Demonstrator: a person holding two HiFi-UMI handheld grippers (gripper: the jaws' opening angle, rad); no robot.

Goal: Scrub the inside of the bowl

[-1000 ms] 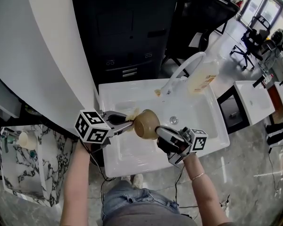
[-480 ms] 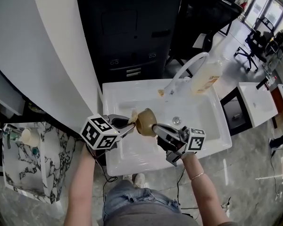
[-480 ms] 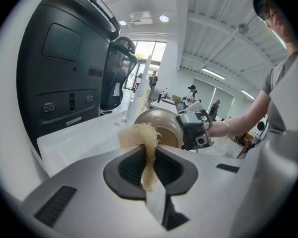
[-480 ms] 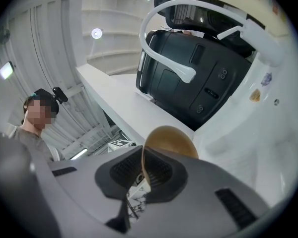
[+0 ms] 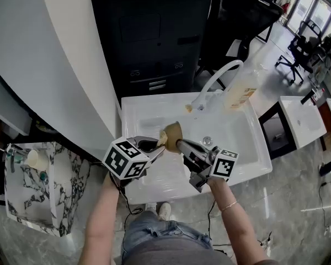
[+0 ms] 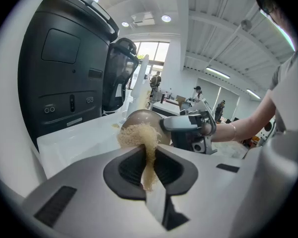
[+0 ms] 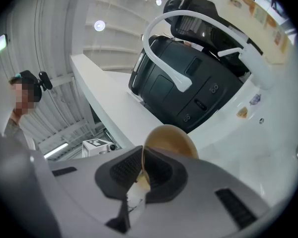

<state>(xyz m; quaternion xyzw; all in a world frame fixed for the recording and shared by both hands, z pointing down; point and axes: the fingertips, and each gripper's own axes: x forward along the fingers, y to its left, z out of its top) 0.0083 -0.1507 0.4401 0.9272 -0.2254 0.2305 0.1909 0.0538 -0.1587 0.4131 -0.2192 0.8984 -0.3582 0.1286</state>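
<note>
The bowl (image 5: 173, 136) is clamped at its rim by the right gripper (image 5: 180, 144) over the sink (image 5: 248, 164) — a fibrous scrubber (image 6: 138, 135) is pinched by the left gripper (image 6: 149, 158).

An open office-like workspace: swivel chairs (image 5: 296, 47), a white sink (image 5: 252, 158), a tall black machine (image 5: 149, 32).

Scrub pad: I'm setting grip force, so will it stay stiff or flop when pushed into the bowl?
Probably floppy: the scrub pad pinches thin in the left gripper and puffs out beyond it. Likely light; it should squash against the bowl rather than shove it.
</note>
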